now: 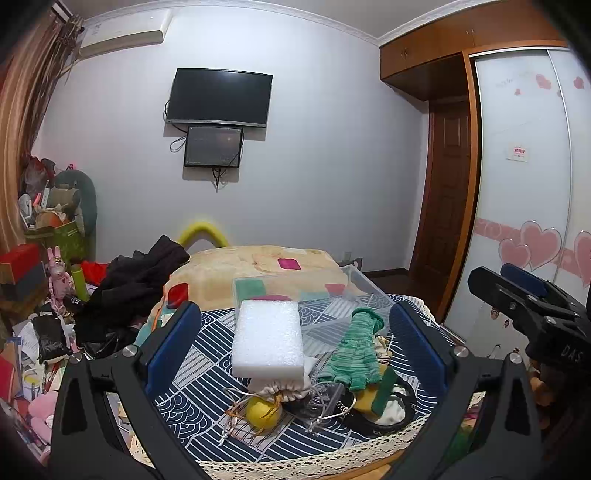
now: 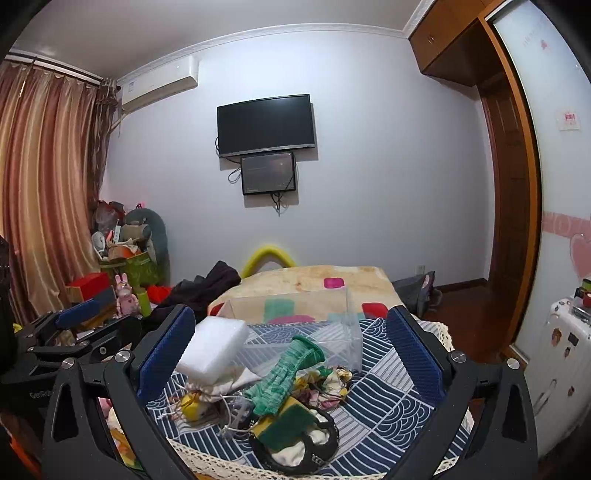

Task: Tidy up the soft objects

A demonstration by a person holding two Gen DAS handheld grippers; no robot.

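Both the left tongs [image 1: 295, 343] and right tongs [image 2: 291, 350] gaped wide, empty, above the white foam block [image 1: 267, 339], green knitted glove [image 1: 358, 350] and clear plastic box [image 2: 299, 325].

Television [image 1: 219, 96] mounted on the wall at 12 o'clock; smaller screen [image 1: 213, 147] directly below it, touching; air conditioner [image 1: 123, 33] at 11 o'clock; curtain [image 2: 44, 192] at 9 o'clock; wardrobe [image 1: 524, 177] at 3 o'clock.
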